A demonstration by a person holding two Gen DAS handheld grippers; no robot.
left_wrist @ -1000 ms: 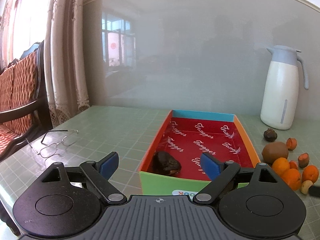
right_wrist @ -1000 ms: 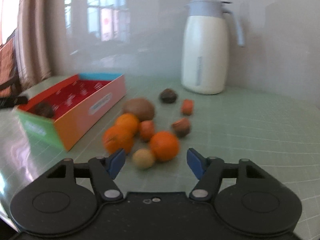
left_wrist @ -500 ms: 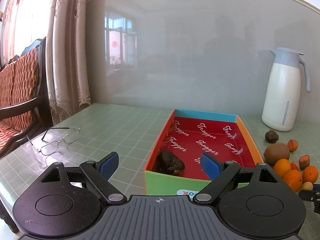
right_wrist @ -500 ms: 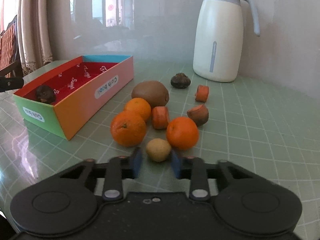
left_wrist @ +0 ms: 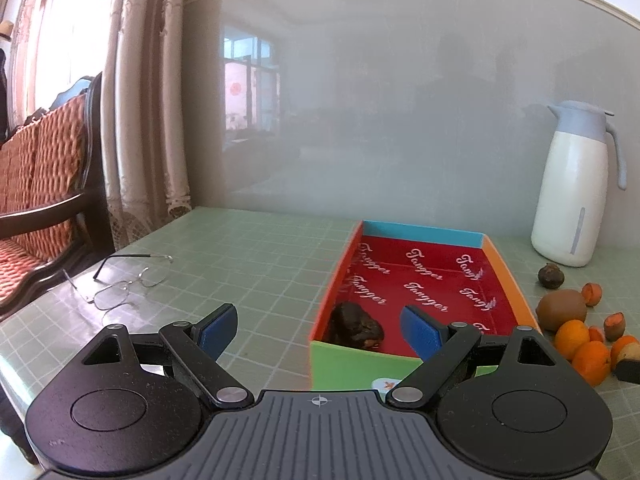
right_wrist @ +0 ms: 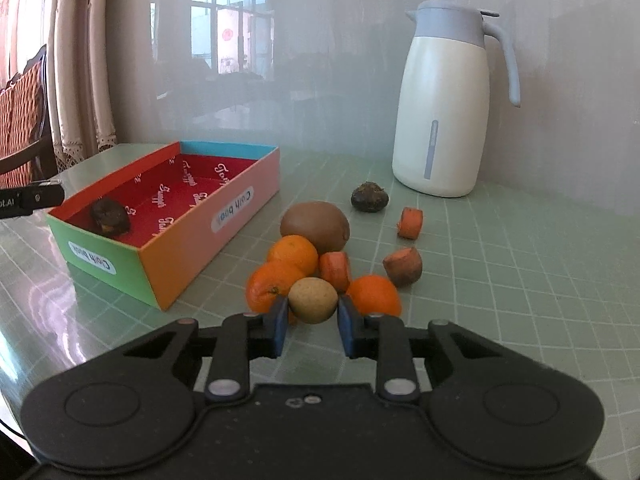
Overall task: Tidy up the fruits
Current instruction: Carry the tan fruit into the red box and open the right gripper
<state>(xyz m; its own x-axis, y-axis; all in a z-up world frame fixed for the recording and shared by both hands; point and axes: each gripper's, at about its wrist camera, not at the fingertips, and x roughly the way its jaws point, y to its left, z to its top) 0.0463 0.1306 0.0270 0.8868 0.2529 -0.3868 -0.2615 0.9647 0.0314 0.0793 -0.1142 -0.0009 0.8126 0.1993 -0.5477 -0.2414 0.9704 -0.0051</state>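
Right gripper (right_wrist: 312,322): pads closed on a small tan fruit (right_wrist: 313,300), right of the box (right_wrist: 168,248), in front of the oranges (right_wrist: 292,254) and kiwi (right_wrist: 315,226). Left gripper (left_wrist: 320,330): jaws wide apart, holding nothing, at the box's near end. Box holds one dark fruit (left_wrist: 356,326) in its near corner.

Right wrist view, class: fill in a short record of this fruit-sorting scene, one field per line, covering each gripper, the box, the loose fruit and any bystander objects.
right gripper: shut on the small tan fruit
left gripper: open, holding nothing, at the near end of the box
box: red-lined, holds one dark fruit
loose on table: kiwi, three oranges, carrot pieces, dark round fruit
bystanders: white jug, glasses
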